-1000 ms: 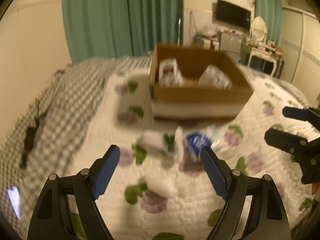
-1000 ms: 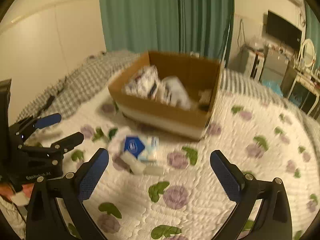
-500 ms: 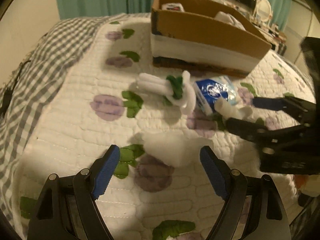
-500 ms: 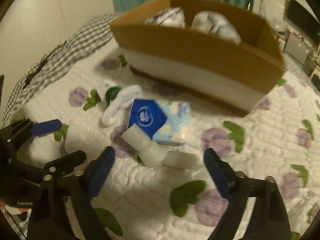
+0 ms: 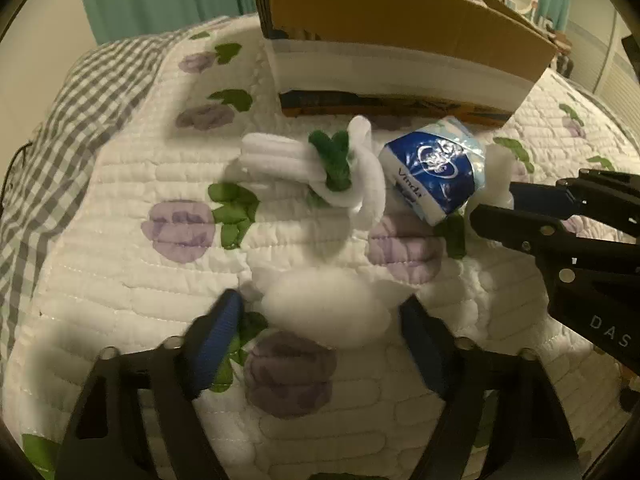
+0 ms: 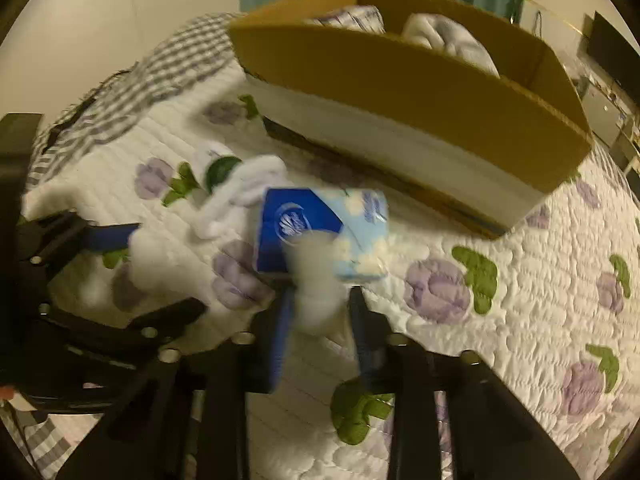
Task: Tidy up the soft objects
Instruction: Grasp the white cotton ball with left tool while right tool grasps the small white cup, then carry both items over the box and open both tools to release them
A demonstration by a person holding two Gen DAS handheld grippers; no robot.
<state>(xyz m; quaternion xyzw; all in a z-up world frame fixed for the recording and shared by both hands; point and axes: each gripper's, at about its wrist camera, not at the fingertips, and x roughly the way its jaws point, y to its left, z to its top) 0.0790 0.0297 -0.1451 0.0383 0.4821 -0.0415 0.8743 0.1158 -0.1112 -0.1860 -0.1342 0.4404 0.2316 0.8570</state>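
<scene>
Your left tongs (image 5: 320,316) are partly closed around a cotton wad (image 5: 324,308): both blue pads sit at its sides and seem to touch it, though blur hides how firmly they press. Your right tongs (image 6: 318,308) are clenched on a white foam piece (image 6: 316,280), the blades narrow and close to parallel on either side of it.

Half a second ago both pairs stood wide open above the quilt (image 5: 120,280). Since then the left pair has narrowed onto the wad, and the right pair has shut on the foam, which then lay just ahead of it beside the tissue pack (image 5: 434,172).

The wad is fluffy, oval and loose-edged. The foam piece is a pale, smooth block, blurred. Just past the right tips lies the tissue pack, a glossy plastic-wrapped brick, dark blue on one face and light blue on the other. Ahead of the left tips lies a bundle (image 5: 320,160) of white fuzzy stems tied with a green fuzzy one, touching the pack. Farther ahead of both stands the box (image 6: 400,80), corrugated brown card with a white band low on its wall, with soft white packs inside. The quilt is white, stitched in ridges, printed with purple flowers and green leaves.
</scene>
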